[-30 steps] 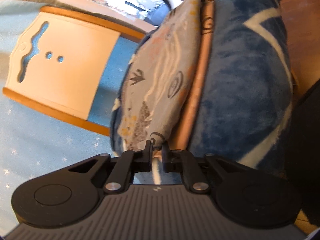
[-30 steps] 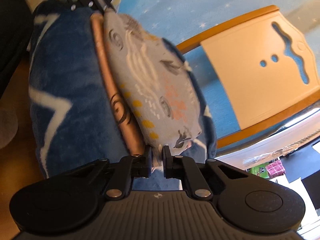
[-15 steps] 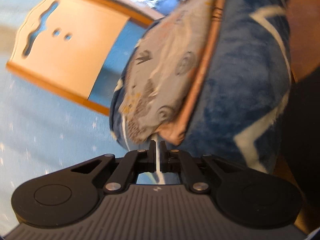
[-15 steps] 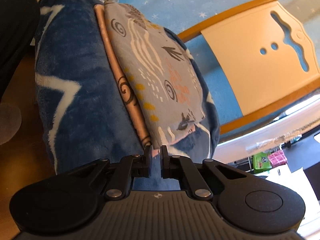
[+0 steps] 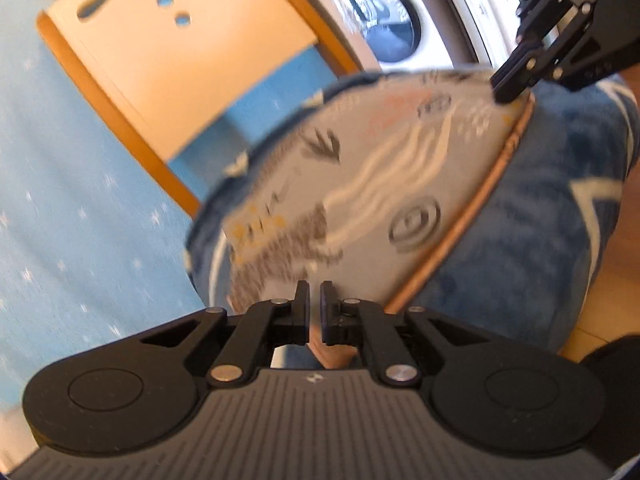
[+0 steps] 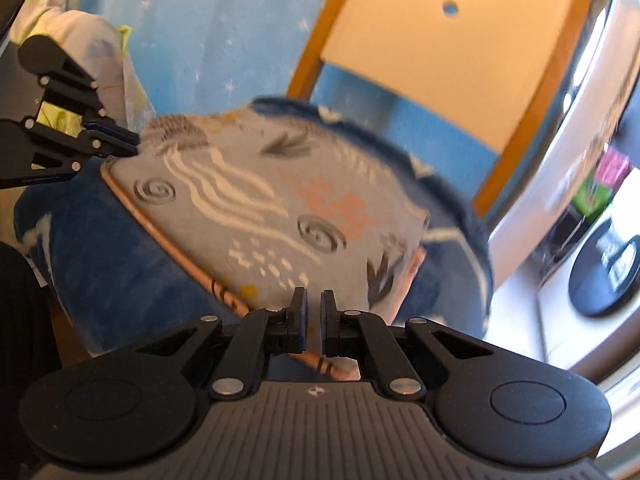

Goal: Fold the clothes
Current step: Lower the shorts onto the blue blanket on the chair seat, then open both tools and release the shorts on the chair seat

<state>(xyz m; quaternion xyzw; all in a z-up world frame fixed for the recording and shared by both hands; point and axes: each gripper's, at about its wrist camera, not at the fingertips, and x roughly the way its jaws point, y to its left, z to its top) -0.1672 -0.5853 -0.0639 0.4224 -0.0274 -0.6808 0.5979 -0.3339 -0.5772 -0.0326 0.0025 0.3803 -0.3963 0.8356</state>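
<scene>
Two corners of the grey printed garment (image 5: 372, 184) are pinched | left gripper (image 5: 314, 308) narrowed onto near edge | right gripper (image 6: 312, 312) likewise clamped | cloth stretched between tools over blue blanket (image 6: 116, 272), probably so the fold lies flat | chair (image 5: 192, 52) beyond.

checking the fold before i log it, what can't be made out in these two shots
- Whether each gripper pinches the grey printed cloth: left gripper and right gripper hide the cloth edge behind their own fingers.
- The cloth's print: motion blur, both views.
- Blue blanket extent: cut off by gripper bodies.
</scene>
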